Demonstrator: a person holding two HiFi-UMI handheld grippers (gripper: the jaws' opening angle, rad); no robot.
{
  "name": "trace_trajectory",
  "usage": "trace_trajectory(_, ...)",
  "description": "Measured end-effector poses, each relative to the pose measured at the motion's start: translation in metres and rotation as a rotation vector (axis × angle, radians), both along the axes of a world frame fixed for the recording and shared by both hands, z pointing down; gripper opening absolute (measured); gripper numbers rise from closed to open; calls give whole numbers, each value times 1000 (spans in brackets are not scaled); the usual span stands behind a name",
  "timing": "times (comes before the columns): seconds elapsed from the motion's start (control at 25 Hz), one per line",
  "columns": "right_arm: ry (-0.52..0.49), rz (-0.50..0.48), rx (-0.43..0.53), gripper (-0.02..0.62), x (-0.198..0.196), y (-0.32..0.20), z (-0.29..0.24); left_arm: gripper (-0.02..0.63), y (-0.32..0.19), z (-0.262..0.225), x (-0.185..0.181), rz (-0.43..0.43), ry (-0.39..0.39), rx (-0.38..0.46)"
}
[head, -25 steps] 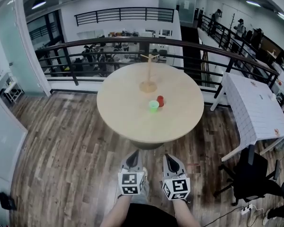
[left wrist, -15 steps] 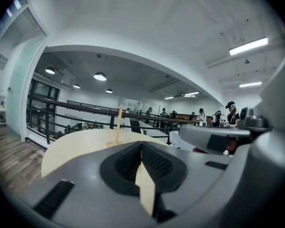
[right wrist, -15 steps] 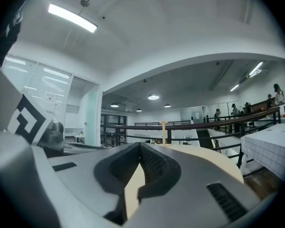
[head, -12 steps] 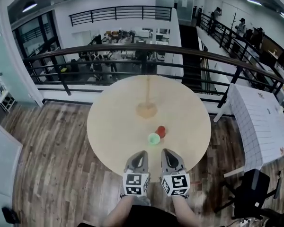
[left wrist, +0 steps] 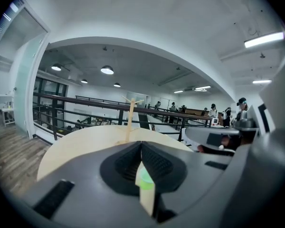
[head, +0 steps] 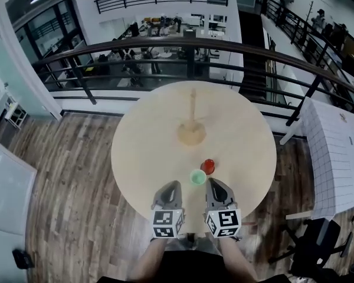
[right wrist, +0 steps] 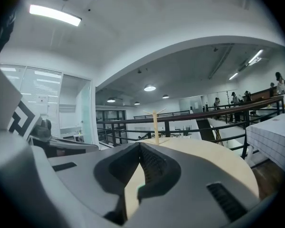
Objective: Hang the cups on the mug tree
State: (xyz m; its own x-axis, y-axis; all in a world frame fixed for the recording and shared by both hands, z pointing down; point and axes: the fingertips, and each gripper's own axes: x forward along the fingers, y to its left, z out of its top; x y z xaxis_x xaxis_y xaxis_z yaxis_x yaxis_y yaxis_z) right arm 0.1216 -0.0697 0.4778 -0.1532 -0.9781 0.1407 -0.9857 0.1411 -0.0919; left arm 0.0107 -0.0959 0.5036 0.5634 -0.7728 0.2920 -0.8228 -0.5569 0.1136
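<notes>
A wooden mug tree (head: 192, 118) stands at the middle of the round pale table (head: 141, 152), bare of cups; it also shows far off as a mug tree (left wrist: 129, 119) and a mug tree (right wrist: 155, 125). A red cup (head: 207, 166) and a green cup (head: 196, 177) sit on the near half of the table. My left gripper (head: 171, 186) and right gripper (head: 213, 183) hover side by side over the near rim, both shut and empty, just short of the cups. The green cup (left wrist: 145, 177) peeks through below the shut left gripper (left wrist: 141, 145). The right gripper (right wrist: 140, 145) holds nothing.
A black railing (head: 189, 46) runs behind the table, with an open office floor below it. A white gridded table (head: 337, 152) stands at the right, and a black chair (head: 314, 244) at the lower right. Wood flooring surrounds the table.
The view has closed in on the table. Both grippers, earlier over the floor short of it, now reach over its near rim, close to the two cups. Their jaws stay shut.
</notes>
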Motion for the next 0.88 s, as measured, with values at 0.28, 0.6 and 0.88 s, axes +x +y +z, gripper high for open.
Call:
trace_trajectory(0.28, -33, 14, -25, 12, 36, -22, 11, 12, -17, 15, 21, 5, -24, -39)
trace_trajectory(0.6, 59, -101, -164, 206, 53, -57, 41, 12, -31, 32, 47, 21, -25, -71)
trace_trajectory(0.88, 290, -364, -407, 225, 43, -91, 77, 12, -45, 43, 39, -13, -2, -104)
